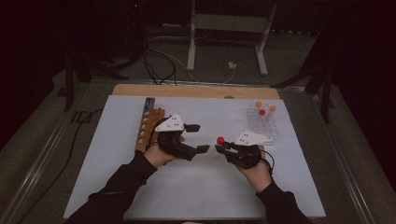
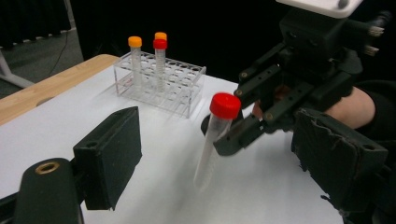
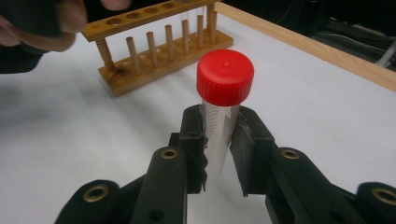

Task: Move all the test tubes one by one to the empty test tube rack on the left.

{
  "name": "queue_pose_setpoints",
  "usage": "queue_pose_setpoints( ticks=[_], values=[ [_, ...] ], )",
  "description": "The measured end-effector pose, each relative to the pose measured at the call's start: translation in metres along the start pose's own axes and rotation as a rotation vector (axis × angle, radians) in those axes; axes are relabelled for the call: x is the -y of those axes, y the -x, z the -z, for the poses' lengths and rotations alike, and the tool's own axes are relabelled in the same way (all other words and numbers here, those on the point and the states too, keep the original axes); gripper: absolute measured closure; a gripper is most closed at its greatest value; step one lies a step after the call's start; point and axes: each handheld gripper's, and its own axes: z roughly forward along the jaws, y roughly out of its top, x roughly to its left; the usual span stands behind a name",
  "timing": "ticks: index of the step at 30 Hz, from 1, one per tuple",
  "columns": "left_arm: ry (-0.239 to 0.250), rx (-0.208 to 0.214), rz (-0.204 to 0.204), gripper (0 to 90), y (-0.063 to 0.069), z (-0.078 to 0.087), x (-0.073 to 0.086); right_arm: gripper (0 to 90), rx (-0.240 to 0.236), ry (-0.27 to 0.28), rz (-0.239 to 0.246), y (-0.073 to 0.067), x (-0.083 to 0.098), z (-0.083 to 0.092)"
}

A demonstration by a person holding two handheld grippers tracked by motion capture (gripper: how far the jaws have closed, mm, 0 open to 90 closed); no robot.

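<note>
Both my forearms enter low. Left gripper (image 1: 197,138): jaws apart, nothing between them, just right of wooden rack (image 1: 145,125). Right gripper (image 3: 218,140): clamped on red-capped tube (image 3: 223,100), held above white mat (image 1: 205,186) mid-table, between both grippers. Clear rack (image 1: 264,120) with three capped tubes far right.

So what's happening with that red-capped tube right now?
Right gripper clamped on red-capped tube. Left gripper open, facing it. Nothing between them.

Left gripper (image 1: 198,138) fingers spread wide — right gripper (image 1: 219,148) fingers clamped tight.
</note>
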Motion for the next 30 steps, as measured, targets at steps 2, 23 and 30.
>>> queue_pose_setpoints(
  ticks=[2,23,30],
  values=[
    [-0.013,-0.01,-0.002,23.7,0.001,-0.005,-0.001,74.8,-0.007,-0.004,0.004,-0.002,0.0,-0.002],
    [-0.068,0.011,-0.063,66.2,0.007,-0.035,-0.002,74.7,-0.029,-0.005,0.01,-0.007,-0.003,-0.004],
    [-0.084,0.0,-0.093,70.6,0.009,-0.038,-0.003,74.7,-0.033,-0.004,0.006,-0.007,-0.003,-0.004]
  ],
)
